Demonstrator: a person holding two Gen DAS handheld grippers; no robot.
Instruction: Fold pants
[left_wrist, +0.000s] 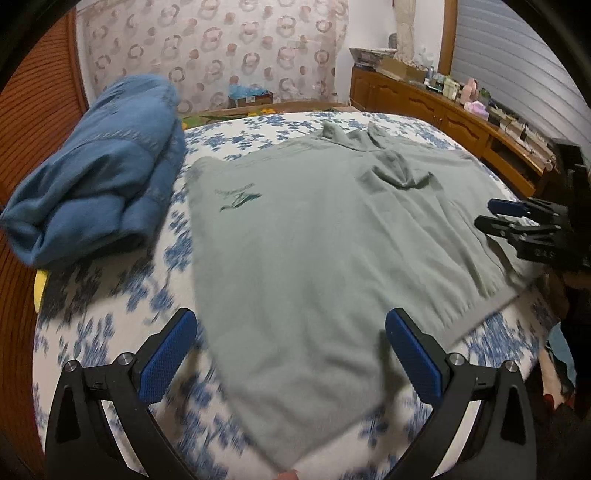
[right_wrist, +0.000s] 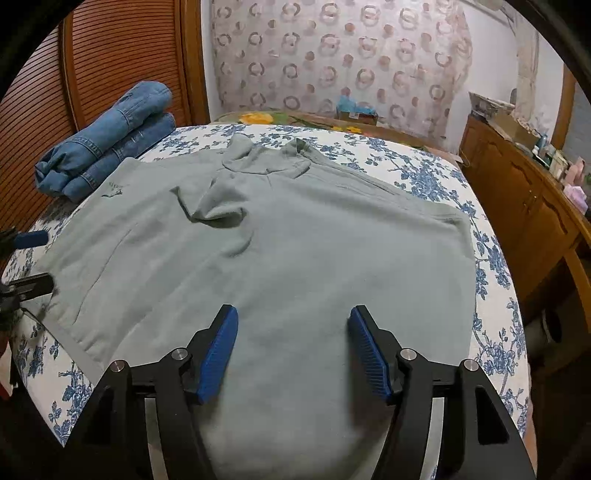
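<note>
Grey-green pants (left_wrist: 314, 229) lie spread flat on the bed, with a small dark logo at the left; they also show in the right wrist view (right_wrist: 277, 266). A fabric flap is bunched near the far middle (right_wrist: 210, 210). My left gripper (left_wrist: 291, 339) is open above the near edge of the pants, holding nothing. My right gripper (right_wrist: 293, 343) is open above the near part of the pants, holding nothing. The right gripper also shows at the right of the left wrist view (left_wrist: 517, 221), and the left gripper at the left edge of the right wrist view (right_wrist: 29, 258).
Folded blue jeans (left_wrist: 99, 170) lie on the far left of the bed (right_wrist: 122, 140). The bed has a blue floral sheet (left_wrist: 122, 321). A wooden sideboard with clutter (right_wrist: 524, 192) runs along the right. A wooden slatted headboard (right_wrist: 110, 55) stands at the left.
</note>
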